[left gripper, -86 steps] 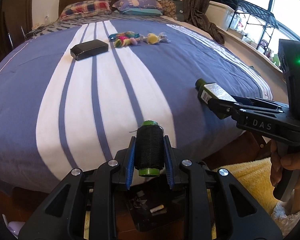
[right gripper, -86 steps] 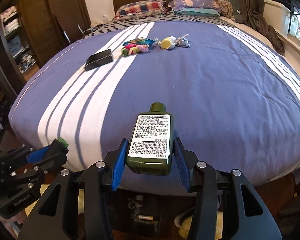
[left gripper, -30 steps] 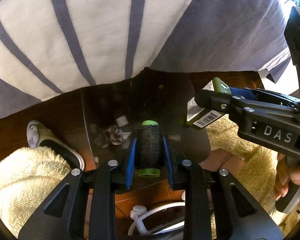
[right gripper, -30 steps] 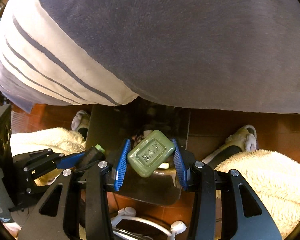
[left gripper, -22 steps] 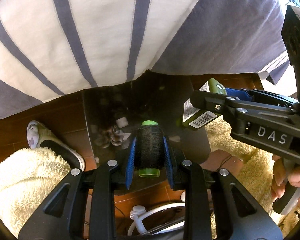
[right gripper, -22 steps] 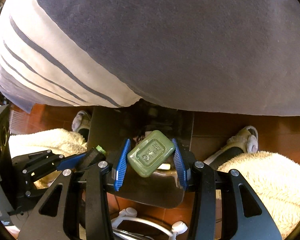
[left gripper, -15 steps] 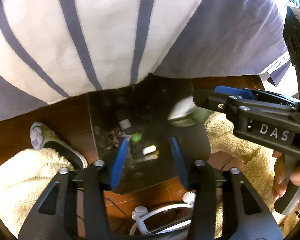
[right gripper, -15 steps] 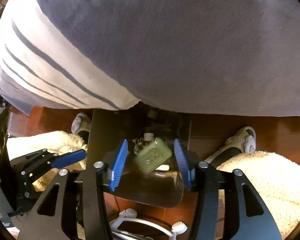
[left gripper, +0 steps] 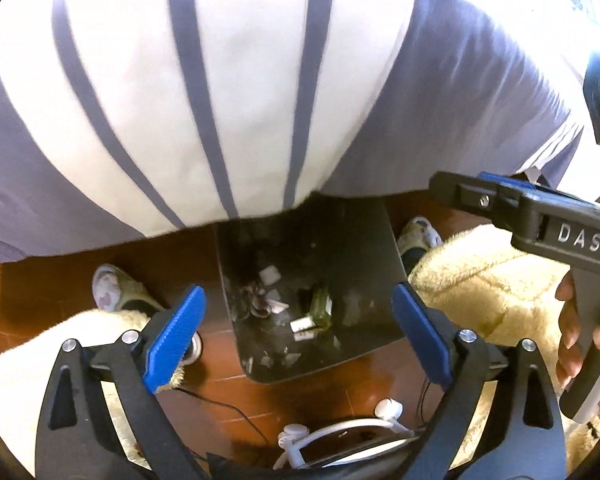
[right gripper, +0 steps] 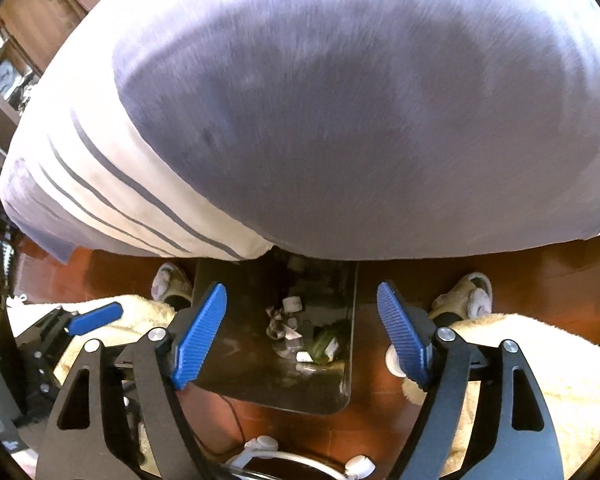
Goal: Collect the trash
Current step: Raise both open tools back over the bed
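A dark trash bin (left gripper: 380, 240) stands on the floor under the bed's edge; it also shows in the right wrist view (right gripper: 350, 360). The green bottle (left gripper: 321, 307) lies inside it among scraps, also seen in the right wrist view (right gripper: 324, 342). The thread spool is not clearly visible. My left gripper (left gripper: 296, 338) is open and empty above the bin. My right gripper (right gripper: 300, 334) is open and empty above the bin, and appears at the right of the left wrist view (left gripper: 500, 196).
The striped blue and white bedspread (left gripper: 220, 80) overhangs the bin. Slippers (left gripper: 116, 288) (right gripper: 472, 292) and cream fluffy legs (right gripper: 540, 360) flank the bin on the red-brown floor (left gripper: 60, 288). White cables (left gripper: 340, 436) lie just below.
Both grippers have opened. The spool and the green bottle have dropped into the bin. Both cameras have tilted up slightly.
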`<action>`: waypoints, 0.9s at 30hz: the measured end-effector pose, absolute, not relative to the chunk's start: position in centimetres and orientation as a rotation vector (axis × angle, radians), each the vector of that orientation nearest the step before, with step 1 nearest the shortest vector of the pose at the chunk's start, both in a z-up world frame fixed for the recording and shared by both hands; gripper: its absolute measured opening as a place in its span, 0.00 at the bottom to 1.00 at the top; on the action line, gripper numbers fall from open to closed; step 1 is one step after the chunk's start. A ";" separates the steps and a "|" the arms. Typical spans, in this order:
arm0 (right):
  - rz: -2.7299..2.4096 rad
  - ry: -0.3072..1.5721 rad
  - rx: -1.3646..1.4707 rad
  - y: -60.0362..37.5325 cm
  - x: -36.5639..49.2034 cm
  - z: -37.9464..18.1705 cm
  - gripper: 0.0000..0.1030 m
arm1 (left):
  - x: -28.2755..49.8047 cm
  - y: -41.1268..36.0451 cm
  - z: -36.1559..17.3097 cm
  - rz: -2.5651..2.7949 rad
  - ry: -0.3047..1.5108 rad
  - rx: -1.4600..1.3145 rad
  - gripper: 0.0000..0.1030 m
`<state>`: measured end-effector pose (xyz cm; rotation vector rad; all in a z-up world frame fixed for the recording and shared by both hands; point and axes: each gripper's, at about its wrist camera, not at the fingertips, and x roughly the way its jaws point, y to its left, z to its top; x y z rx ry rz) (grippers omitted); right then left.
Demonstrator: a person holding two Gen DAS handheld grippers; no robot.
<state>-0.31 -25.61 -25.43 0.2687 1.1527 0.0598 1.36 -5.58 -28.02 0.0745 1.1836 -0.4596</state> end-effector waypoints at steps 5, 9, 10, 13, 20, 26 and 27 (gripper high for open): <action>0.055 1.095 0.261 -26.2 -1.0 -22.8 0.78 | 0.9 -5.1 -24.4 -0.457 1.108 0.079 0.89; 0.049 1.029 0.262 -26.8 -1.3 -19.9 0.83 | 0.9 -4.5 -21.1 -0.444 1.051 0.079 0.89; 0.047 1.002 0.257 -27.0 -1.3 -18.8 0.83 | 0.9 -4.4 -20.4 -0.443 1.037 0.079 0.89; 0.041 0.948 0.231 -27.4 -1.2 -16.4 0.86 | 1.4 -3.6 -17.9 -0.440 0.983 0.078 0.89; 0.044 0.841 0.165 -28.0 1.1 -11.1 0.88 | 3.9 -2.4 -13.0 -0.421 0.877 0.063 0.90; 0.027 0.789 0.148 -28.1 5.7 -8.6 0.88 | 8.1 -1.9 -10.4 -0.388 0.815 0.076 0.90; 0.021 0.786 0.145 -28.2 6.7 -8.4 0.88 | 8.8 -1.8 -10.1 -0.382 0.810 0.079 0.90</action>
